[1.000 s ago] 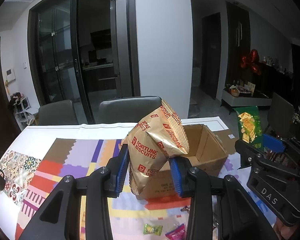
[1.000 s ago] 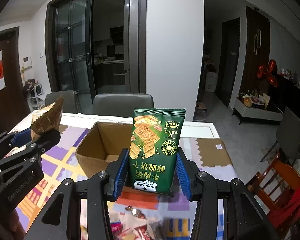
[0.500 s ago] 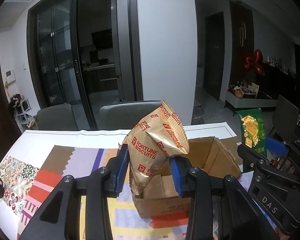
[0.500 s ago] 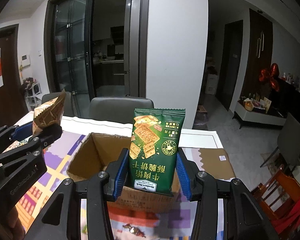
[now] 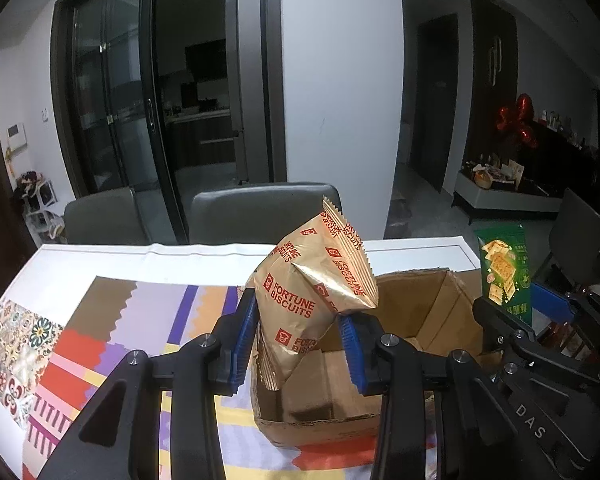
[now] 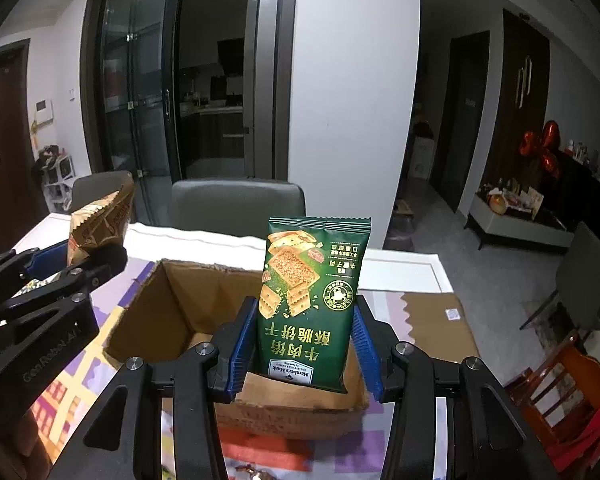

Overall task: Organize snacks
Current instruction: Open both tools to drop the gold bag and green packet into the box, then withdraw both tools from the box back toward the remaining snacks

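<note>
the table point(image 5: 204, 258), under a bright patterned cloth point(image 5: 112, 320), fills the lower half of both views, with two grey chairs point(image 5: 260, 212) behind it in the middle of the frame. the open cardboard box point(image 5: 412, 320) sits on the cloth, at lower centre-right in the left view and lower centre in the right view; its inside looks bare where it can be seen. the left gripper point(image 5: 296, 344) is clamped on a gold bag point(image 5: 312, 296) of fortune biscuits, crumpled and tilted, poised over the box's left near corner. the right gripper point(image 6: 304, 344) pinches a green pack point(image 6: 310, 300) of crackers, upright with its print upside down, above the box's near wall. each tool also shows at the edge of the other's view, the right one at the right edge of the left view, the left one at the left edge of the right view. judging by this, the step in hand is carrying both snacks to the box; next, each should go down past the rim and the jaws should open, one after the other so the tools do not knock together. the gold bag bulges and may catch on the cardboard edge. the box floor is mostly hidden by the packs and fingers, so i cannot tell if anything lies inside. a few small wrapped sweets point(image 6: 248, 470) are cut off at the bottom of the right view, too small to identify.
</note>
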A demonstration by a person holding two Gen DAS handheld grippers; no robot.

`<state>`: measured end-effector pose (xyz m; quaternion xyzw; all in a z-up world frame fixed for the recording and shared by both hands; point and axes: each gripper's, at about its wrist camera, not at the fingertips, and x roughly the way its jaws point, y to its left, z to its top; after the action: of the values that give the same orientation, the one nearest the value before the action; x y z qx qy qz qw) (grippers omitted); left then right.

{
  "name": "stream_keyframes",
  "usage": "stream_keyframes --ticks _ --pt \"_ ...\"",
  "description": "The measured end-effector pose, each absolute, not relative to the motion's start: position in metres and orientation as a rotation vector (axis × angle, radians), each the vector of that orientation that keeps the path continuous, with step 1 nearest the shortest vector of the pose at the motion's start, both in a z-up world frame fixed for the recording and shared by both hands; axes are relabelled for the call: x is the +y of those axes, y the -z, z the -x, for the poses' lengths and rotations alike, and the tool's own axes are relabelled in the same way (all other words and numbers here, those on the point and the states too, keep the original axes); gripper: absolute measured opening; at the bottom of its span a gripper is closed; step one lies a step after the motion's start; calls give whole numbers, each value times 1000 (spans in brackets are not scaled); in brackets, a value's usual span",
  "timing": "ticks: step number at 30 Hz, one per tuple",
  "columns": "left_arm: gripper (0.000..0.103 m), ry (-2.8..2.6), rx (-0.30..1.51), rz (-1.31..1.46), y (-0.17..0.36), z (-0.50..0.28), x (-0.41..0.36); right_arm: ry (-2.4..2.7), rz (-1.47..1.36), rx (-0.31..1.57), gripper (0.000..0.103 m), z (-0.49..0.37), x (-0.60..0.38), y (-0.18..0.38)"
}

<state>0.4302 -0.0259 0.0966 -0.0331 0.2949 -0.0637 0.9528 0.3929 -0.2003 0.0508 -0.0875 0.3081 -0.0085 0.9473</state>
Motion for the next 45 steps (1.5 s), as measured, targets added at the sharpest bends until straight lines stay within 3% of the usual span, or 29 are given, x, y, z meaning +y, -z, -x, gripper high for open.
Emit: stream_keyframes --ticks 3,7,10,11,13,15,21,45 --pt "43 127 613 56 -91 -431 -27 18 183 640 47 -399 -201 -46" --pt "60 103 602 39 -85 -425 -28 15 195 646 47 -404 -200 -45" --pt "65 96 604 39 -78 -421 -27 14 211 641 49 -404 -198 -45" --pt "65 90 603 39 -78 -421 -26 13 213 641 51 -404 -197 -46" --pt "68 82 606 39 -75 -419 -25 22 215 632 70 -404 -198 -47" --pt "72 75 606 44 -74 -418 -23 34 213 618 80 -402 -198 -49" --pt "87 43 582 28 -69 -409 -22 51 214 604 83 -397 -197 -54" --pt "88 34 553 33 -65 -345 -20 84 199 547 83 -338 -211 -79"
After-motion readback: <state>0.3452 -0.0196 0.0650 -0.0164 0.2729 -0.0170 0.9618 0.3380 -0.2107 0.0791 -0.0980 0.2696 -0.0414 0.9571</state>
